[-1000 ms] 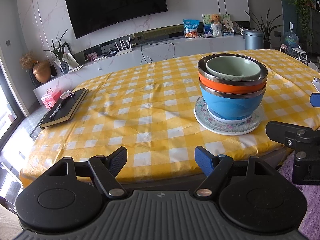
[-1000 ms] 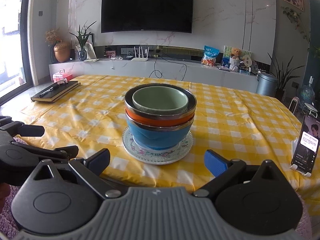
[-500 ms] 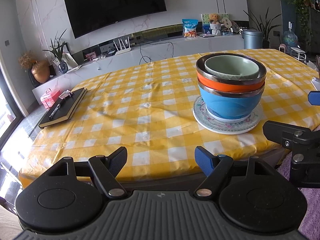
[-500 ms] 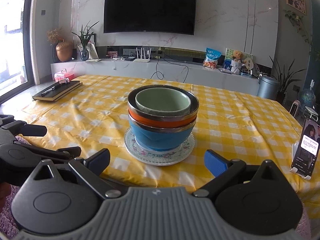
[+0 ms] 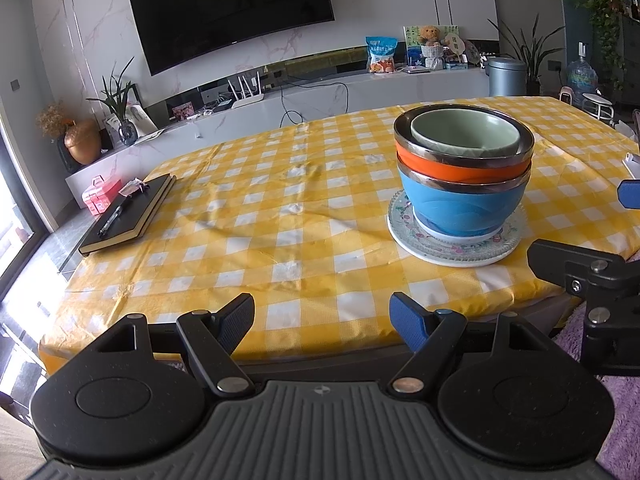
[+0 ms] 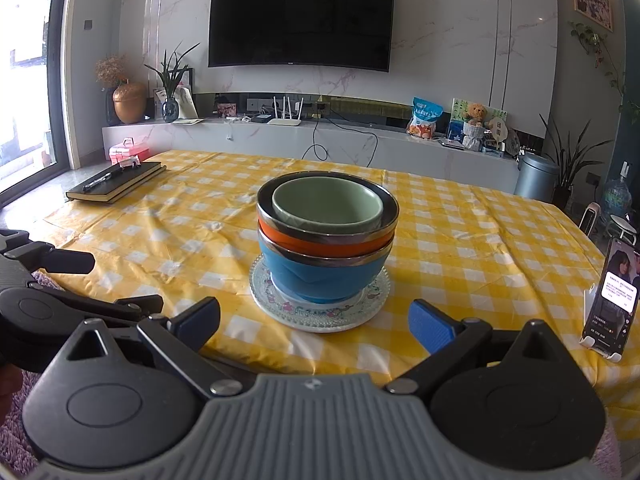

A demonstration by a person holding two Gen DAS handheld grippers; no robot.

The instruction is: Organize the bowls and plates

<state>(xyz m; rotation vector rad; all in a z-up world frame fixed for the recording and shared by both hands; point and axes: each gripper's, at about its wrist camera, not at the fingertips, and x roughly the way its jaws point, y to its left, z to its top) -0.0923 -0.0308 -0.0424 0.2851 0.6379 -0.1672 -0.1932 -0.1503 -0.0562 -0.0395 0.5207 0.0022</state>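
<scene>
A stack stands on the yellow checked tablecloth (image 5: 280, 208): a patterned plate (image 5: 404, 236) at the bottom, then a blue bowl (image 5: 460, 208), an orange bowl (image 5: 436, 166) and a small green bowl (image 5: 464, 134) on top. The right wrist view shows the plate (image 6: 280, 306), blue bowl (image 6: 320, 276), orange bowl (image 6: 296, 242) and green bowl (image 6: 326, 208) straight ahead. My left gripper (image 5: 322, 318) is open and empty at the table's near edge, left of the stack. My right gripper (image 6: 314, 324) is open and empty just short of the plate.
A black notebook with a pen (image 5: 128, 212) lies at the table's far left corner. A phone on a stand (image 6: 608, 300) stands at the right edge. Behind the table are a TV cabinet (image 6: 320, 144), a trash bin (image 6: 534, 176) and plants.
Both grippers have drifted slightly back and up from the table; the stack looks a little lower in the right wrist view. Jaws stay open. The stack has not moved.
</scene>
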